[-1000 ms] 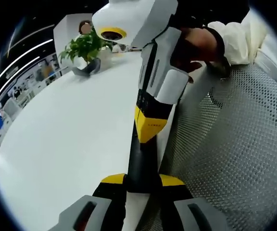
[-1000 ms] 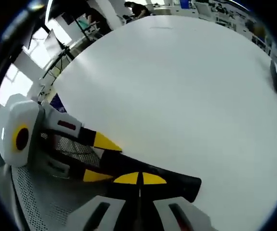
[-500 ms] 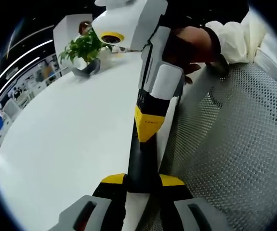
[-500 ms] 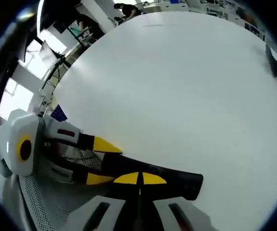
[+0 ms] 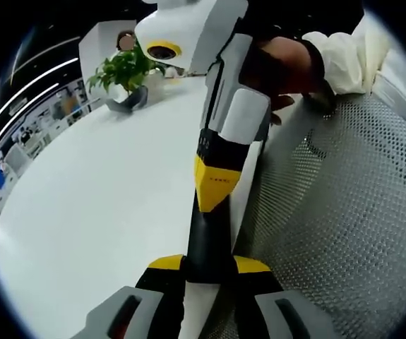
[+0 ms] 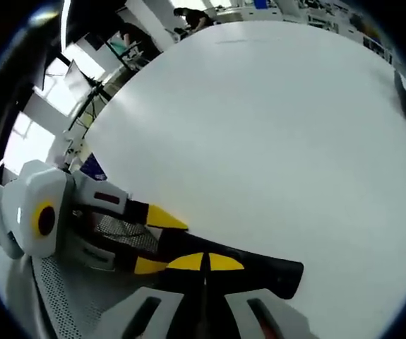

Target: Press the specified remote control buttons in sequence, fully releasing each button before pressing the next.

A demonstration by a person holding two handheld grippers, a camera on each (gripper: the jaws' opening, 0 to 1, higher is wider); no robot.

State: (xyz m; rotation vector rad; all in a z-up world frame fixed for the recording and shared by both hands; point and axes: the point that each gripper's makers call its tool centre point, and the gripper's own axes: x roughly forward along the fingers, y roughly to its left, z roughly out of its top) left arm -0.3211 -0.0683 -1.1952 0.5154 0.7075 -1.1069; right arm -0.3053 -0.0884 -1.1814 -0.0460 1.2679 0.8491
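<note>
Your left hand-held gripper [image 5: 208,272] clamps the remote [image 5: 208,236] lengthwise ahead; your closed right hand-held gripper [image 6: 204,263] bears on it crosswise.

A potted plant [image 5: 123,70] stands far back on the white table [image 5: 97,205], beside a perforated metal surface [image 5: 351,212].

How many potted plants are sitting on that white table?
1. A small green leafy plant in a grey pot stands at the far edge of the round white table, seen in the left gripper view. Others may be hidden.

white table [image 5: 104,191] | potted plant [image 5: 125,74] at far edge | grey base, possibly a pot
</note>
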